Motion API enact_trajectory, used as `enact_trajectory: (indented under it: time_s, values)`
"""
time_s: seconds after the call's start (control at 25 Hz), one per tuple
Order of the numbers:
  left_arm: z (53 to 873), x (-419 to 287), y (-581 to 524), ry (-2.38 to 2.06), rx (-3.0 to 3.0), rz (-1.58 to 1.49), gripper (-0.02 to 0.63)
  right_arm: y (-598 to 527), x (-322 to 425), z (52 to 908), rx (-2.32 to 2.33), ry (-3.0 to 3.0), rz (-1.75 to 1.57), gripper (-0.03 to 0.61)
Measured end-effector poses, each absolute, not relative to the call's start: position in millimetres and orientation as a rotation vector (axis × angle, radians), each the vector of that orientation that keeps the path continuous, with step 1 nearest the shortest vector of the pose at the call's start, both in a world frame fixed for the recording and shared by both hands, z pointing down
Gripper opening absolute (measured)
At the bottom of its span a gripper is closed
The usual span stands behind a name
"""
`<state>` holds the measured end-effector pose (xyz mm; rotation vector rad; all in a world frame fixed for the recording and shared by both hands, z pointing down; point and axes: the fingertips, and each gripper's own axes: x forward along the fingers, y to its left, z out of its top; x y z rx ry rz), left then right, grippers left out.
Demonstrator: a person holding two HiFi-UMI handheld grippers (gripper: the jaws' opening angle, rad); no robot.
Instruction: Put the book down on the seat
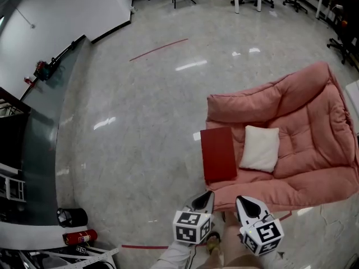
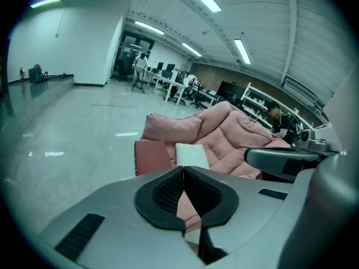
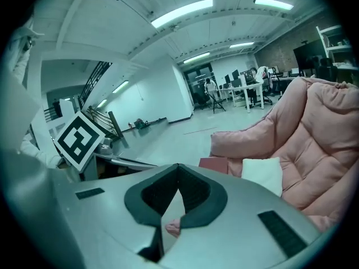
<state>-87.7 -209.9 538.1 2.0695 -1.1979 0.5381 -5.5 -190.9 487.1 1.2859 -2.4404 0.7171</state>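
Observation:
A red book (image 1: 219, 153) lies flat on the left edge of the pink cushioned seat (image 1: 314, 133), beside a white pillow (image 1: 260, 148). Both grippers hang in front of the seat, short of the book and touching nothing. My left gripper (image 1: 208, 194) is shut and empty; in the left gripper view its jaws (image 2: 183, 170) meet, with the book (image 2: 152, 156) and pillow (image 2: 192, 154) ahead. My right gripper (image 1: 242, 199) is shut and empty too. Beyond its closed tips (image 3: 178, 167) in the right gripper view are the book (image 3: 214, 164) and pillow (image 3: 262, 172).
Glossy grey floor surrounds the seat. A dark counter (image 1: 45, 144) runs along the left, with a red fire extinguisher (image 1: 78, 237) and a black cylinder (image 1: 72, 216) at its near end. Office chairs and desks stand at the far back. The person's foot (image 1: 213, 242) is below the grippers.

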Motion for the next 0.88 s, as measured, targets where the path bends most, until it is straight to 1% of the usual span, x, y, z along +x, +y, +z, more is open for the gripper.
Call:
enact_trajectory:
  time_s: [0.24,0.88]
  values:
    - [502.9,-89.2,-165.2,-1.165,2.104,0.464,0.008,-162.9,-14.0,468.7,1.254,-2.452,0.666,0.000]
    - [435.9,-117.0,-76.4,-1.249,2.156,0.360,0.006,-73.8,-36.9,417.3,1.190,-2.530,0.530,0.000]
